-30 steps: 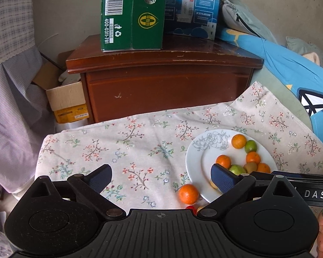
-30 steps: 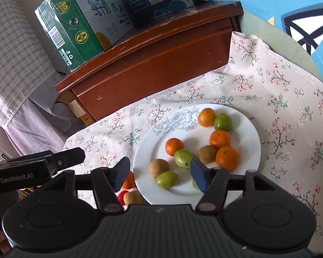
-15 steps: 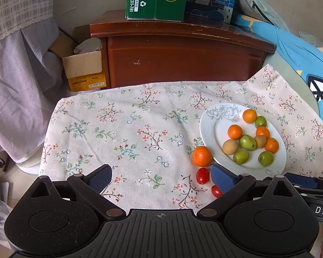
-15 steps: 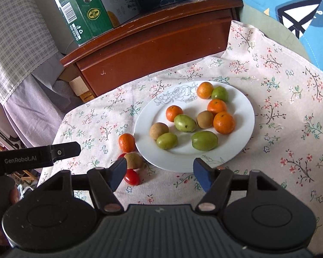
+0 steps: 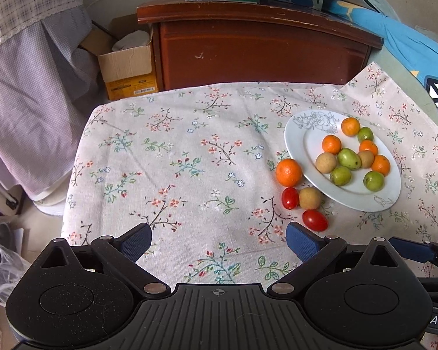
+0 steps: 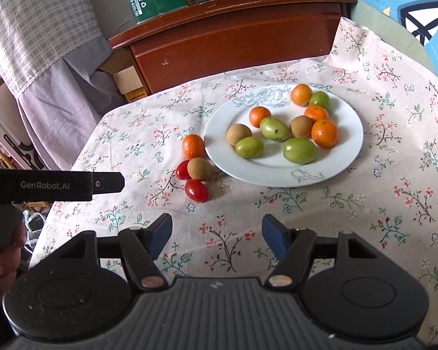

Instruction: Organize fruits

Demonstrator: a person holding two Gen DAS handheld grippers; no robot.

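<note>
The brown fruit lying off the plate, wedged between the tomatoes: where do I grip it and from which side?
Probably from above. The brown fruit is round, so grip across its widest middle. A cherry tomato touches its left side, another tomato sits just in front, and the plate rim is close on the right. Set the right gripper fingers into whatever gaps remain, likely diagonal ones.

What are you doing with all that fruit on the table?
Someone is sorting fruit with a hand-held gripper in each hand. Right now the left hand-held gripper and the right hand-held gripper are both open, holding nothing, above the flowery tablecloth. Most of the fruit sits on the white plate. Four pieces lie beside it on the cloth: an orange, a brown fruit and two red tomatoes.
</note>
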